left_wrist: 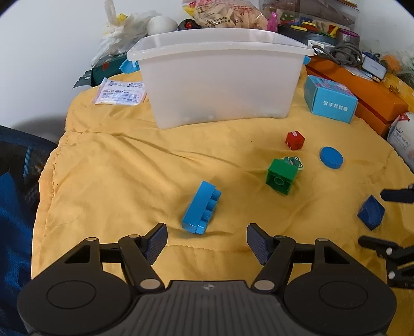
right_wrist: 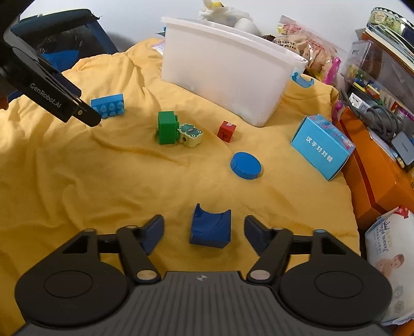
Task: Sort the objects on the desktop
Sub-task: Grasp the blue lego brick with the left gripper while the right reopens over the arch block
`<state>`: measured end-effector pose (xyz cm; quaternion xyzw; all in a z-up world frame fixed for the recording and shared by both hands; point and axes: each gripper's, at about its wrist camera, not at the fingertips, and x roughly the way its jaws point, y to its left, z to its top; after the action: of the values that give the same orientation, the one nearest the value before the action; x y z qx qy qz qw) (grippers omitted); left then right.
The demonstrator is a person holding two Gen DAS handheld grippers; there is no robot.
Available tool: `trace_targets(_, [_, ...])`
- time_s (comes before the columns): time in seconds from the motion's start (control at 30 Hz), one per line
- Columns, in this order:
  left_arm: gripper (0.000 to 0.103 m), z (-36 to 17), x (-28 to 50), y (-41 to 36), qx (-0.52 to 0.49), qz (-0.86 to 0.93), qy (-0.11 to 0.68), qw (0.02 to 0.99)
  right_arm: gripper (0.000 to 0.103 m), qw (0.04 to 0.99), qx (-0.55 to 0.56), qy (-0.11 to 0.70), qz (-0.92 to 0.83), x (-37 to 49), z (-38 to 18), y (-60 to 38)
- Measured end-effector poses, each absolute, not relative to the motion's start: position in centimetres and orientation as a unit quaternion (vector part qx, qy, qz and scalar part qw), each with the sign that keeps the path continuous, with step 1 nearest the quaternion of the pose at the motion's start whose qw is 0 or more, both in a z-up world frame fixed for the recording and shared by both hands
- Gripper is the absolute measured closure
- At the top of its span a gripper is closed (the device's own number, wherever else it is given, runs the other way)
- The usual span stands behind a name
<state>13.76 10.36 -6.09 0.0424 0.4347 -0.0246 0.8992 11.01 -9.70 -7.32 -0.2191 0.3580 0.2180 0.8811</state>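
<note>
Snack bag [left_wrist: 227, 15] & orange box [left_wrist: 362, 98] behind, tissue pack [right_wrist: 388, 258] at right.

Yellow cloth [right_wrist: 77, 181]. Translucent white bin [left_wrist: 220, 77]. Light blue brick [left_wrist: 200, 206], green brick [right_wrist: 167, 126], cream block with green frog print [right_wrist: 191, 134], red cube [right_wrist: 227, 131], blue disc [right_wrist: 245, 165], dark blue arch block [right_wrist: 211, 227]. Cyan carton [right_wrist: 322, 147], white lettering.

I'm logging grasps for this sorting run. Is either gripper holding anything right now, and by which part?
Nothing is held. The right gripper stands open around the dark blue arch block, pads clear of its sides. The left gripper is open and empty, near the light blue brick.
</note>
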Motion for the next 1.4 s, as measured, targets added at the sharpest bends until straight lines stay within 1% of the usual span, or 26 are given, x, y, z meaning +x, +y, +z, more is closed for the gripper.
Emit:
trace_targets(0.33, [0.032, -6.9, 16.2, 10.3, 0.062, -0.027, 0.436, 0.897, 0.03, 0.879, -0.195, 0.375, 0.221, 10.8, -7.6, -10.0])
trace_targets(0.37, [0.039, -7.0, 16.5, 10.3, 0.062, -0.036, 0.435, 0.897, 0.03, 0.879, -0.197, 0.374, 0.221, 10.8, -7.6, -10.0])
trace_targets(0.4, [0.064, -7.1, 16.7, 10.2, 0.061, -0.046, 0.432, 0.899, 0.03, 0.879, -0.199, 0.373, 0.221, 10.8, -7.7, -10.0])
trace_targets(0.43, [0.075, -7.4, 17.0, 10.3, 0.055, -0.046, 0.437, 0.896, 0.03, 0.879, -0.201, 0.372, 0.22, 10.7, -7.7, -9.9])
trace_targets(0.47, [0.078, -7.6, 17.2, 10.5, 0.04, -0.044, 0.447, 0.893, 0.03, 0.879, -0.202, 0.371, 0.22, 10.7, -7.7, -9.9])
trace_targets(0.63, [0.078, -7.1, 15.2, 11.1, -0.055, -0.094, 0.463, 0.88, 0.03, 0.879, -0.203, 0.37, 0.221, 10.6, -7.7, -9.9])
trace_targets(0.8, [0.078, -7.7, 11.8, 9.3, -0.128, -0.148, 0.488, 0.851, 0.029, 0.882, -0.188, 0.372, 0.221, 10.6, -7.8, -10.4])
trace_targets(0.9, [0.078, -8.1, 10.8, 8.0, -0.148, -0.17, 0.495, 0.839, 0.028, 0.882, -0.189, 0.371, 0.221, 10.7, -7.8, -10.3])
trace_targets(1.03, [0.078, -8.5, 10.7, 7.4, -0.151, -0.165, 0.497, 0.839, 0.028, 0.882, -0.191, 0.37, 0.221, 10.8, -7.8, -10.1])
trace_targets(1.1, [0.076, -8.4, 10.6, 7.7, -0.145, -0.154, 0.491, 0.845, 0.028, 0.881, -0.195, 0.369, 0.221, 10.8, -7.9, -10.1])
trace_targets(1.13, [0.074, -8.4, 10.8, 7.8, -0.138, -0.146, 0.49, 0.848, 0.028, 0.882, -0.196, 0.368, 0.221, 10.7, -7.9, -10.1])
trace_targets(1.17, [0.069, -8.4, 10.8, 7.9, -0.132, -0.141, 0.489, 0.851, 0.028, 0.882, -0.196, 0.368, 0.221, 10.7, -7.9, -10.1])
trace_targets(1.23, [0.066, -8.3, 10.8, 8.2, -0.128, -0.135, 0.487, 0.853, 0.028, 0.881, -0.194, 0.369, 0.222, 10.7, -7.9, -10.2])
trace_targets(1.3, [0.058, -8.0, 10.8, 8.3, -0.122, -0.127, 0.484, 0.857, 0.027, 0.881, -0.195, 0.369, 0.223, 10.6, -7.9, -10.3])
trace_targets(1.33, [0.057, -7.7, 10.7, 8.4, -0.117, -0.119, 0.48, 0.862, 0.027, 0.881, -0.195, 0.369, 0.224, 10.6, -7.8, -10.3])
trace_targets(1.37, [0.052, -7.3, 10.5, 8.4, -0.111, -0.113, 0.471, 0.868, 0.027, 0.881, -0.193, 0.369, 0.223, 10.6, -7.9, -10.3])
trace_targets(1.4, [0.046, -6.9, 10.4, 8.5, -0.106, -0.111, 0.463, 0.873, 0.027, 0.882, -0.191, 0.37, 0.223, 10.6, -7.8, -10.3])
